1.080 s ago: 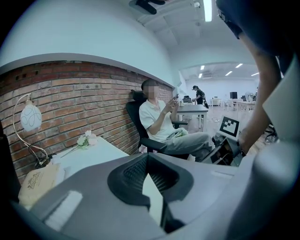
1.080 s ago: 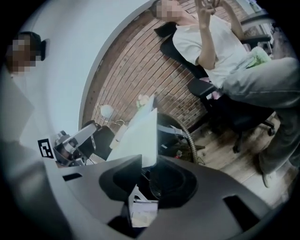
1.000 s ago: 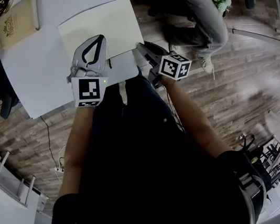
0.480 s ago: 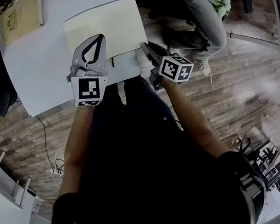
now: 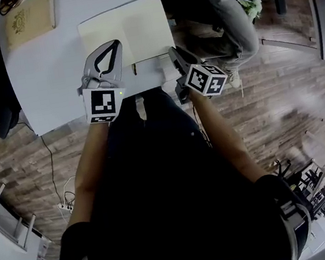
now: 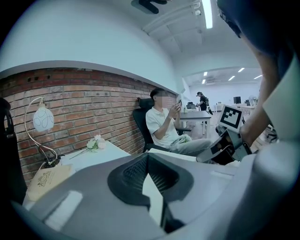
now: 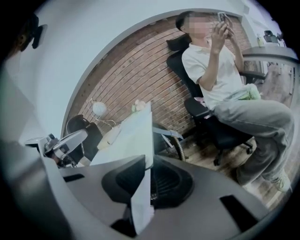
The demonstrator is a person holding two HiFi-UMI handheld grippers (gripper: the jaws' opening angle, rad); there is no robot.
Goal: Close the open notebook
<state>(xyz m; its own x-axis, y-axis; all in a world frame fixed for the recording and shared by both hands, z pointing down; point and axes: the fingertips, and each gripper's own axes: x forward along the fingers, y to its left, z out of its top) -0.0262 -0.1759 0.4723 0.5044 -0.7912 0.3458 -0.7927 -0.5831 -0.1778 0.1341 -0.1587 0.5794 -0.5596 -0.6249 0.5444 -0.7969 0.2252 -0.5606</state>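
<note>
Notebook [image 5: 127, 30] open at desk's [image 5: 48, 71] near right corner. Right tongs [image 5: 171, 52], jaws just been closing, clamped on right pg's edge, pg raised. Left tongs [image 5: 117, 42] tips together, over left pg.

Matt paper notebook [image 5: 127, 30], smooth white table [image 5: 48, 71], wood-plank floor [image 5: 280, 94], rough brick wall [image 6: 84, 112]

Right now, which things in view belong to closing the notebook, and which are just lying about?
Job: open notebook; right gripper, whose jaws have just been closing on its right-hand page.
Lying about: tan book, lamp, flowers, seated person.
</note>
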